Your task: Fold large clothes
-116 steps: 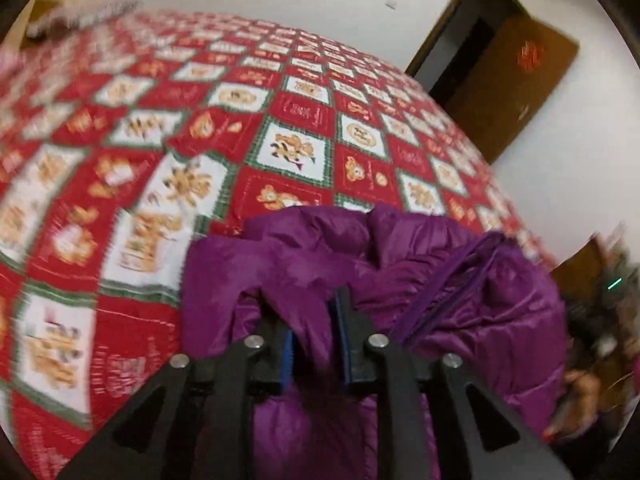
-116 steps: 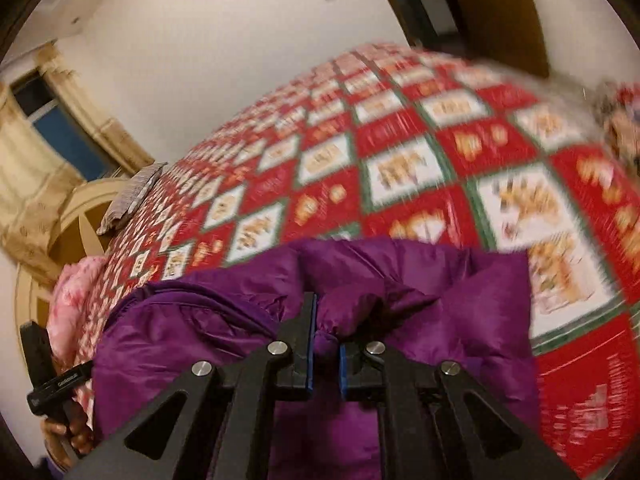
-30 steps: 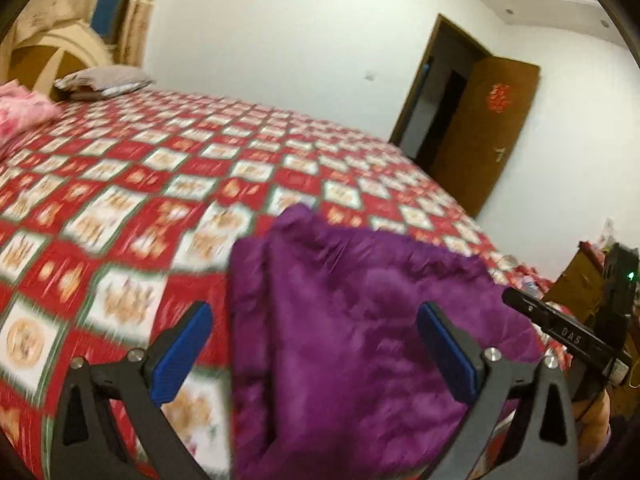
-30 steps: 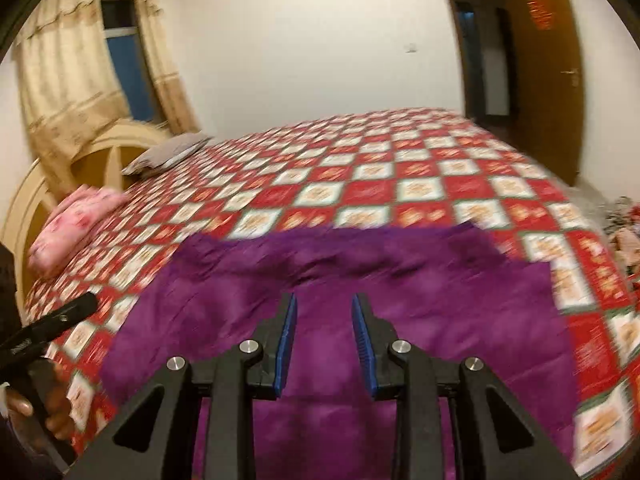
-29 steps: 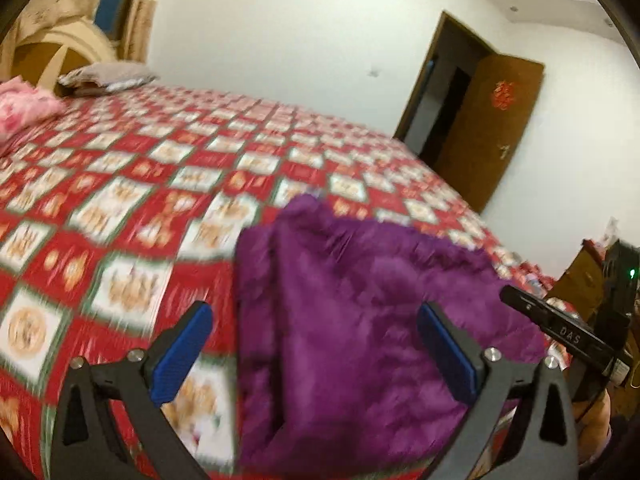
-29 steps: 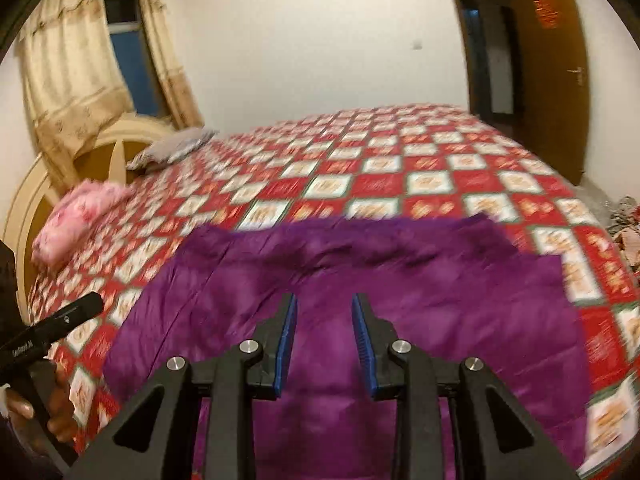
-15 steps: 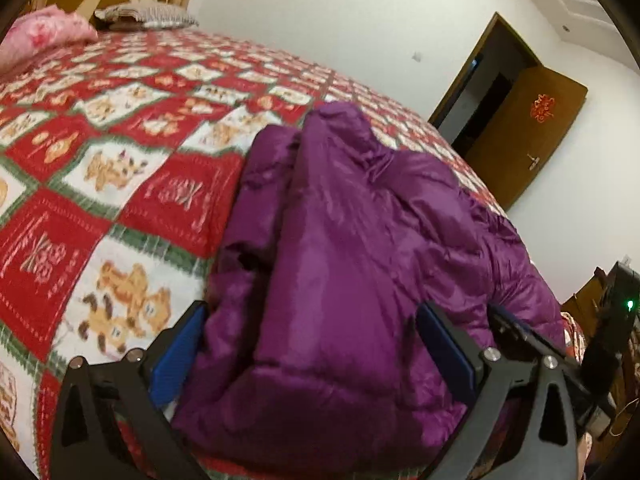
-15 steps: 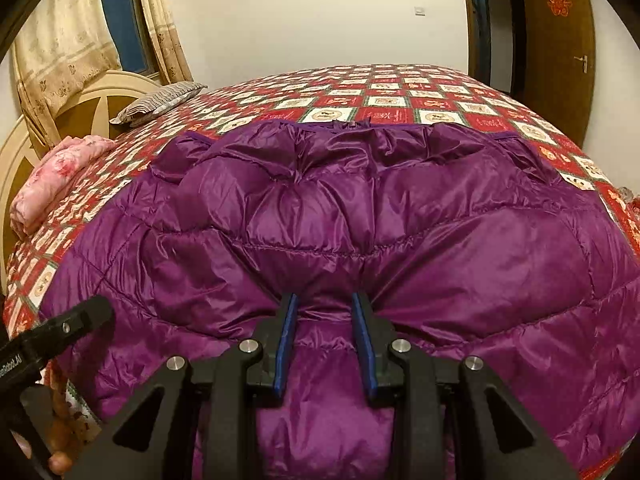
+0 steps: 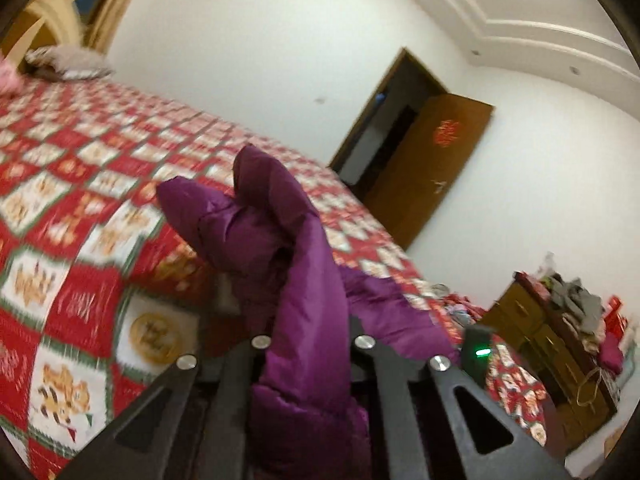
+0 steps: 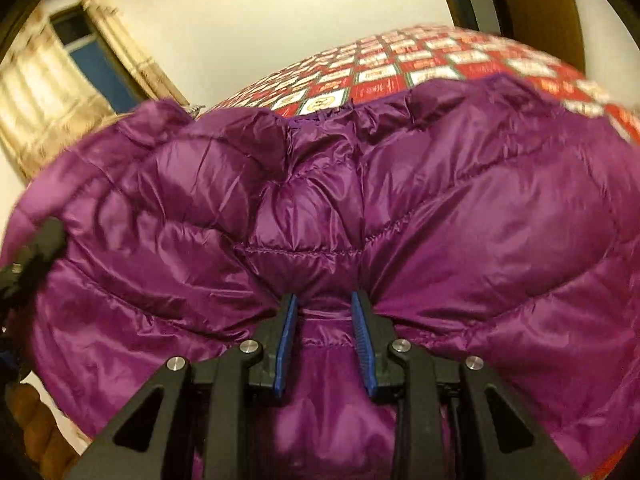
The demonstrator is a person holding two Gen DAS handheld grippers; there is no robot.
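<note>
A purple quilted down jacket (image 10: 400,208) lies on a bed with a red patchwork cover (image 9: 72,216). In the right wrist view it fills most of the frame. My right gripper (image 10: 325,308) is shut on a pinch of its near edge, between the blue pads (image 10: 288,340). In the left wrist view my left gripper (image 9: 310,344) is shut on a thick fold of the jacket (image 9: 304,280) and holds it lifted, so a flap stands up over the bed. The fabric hides the left pads.
The bed cover also shows behind the jacket in the right wrist view (image 10: 400,68). A pillow (image 9: 68,64) lies at the headboard. An open brown door (image 9: 436,164) stands beyond the bed. A cluttered wooden dresser (image 9: 560,340) is at the right. A curtained window (image 10: 72,64) is at the left.
My left gripper was wide open over the jacket; it has closed on a fold and lifted it. My right gripper has closed on the near edge and bunched the fabric.
</note>
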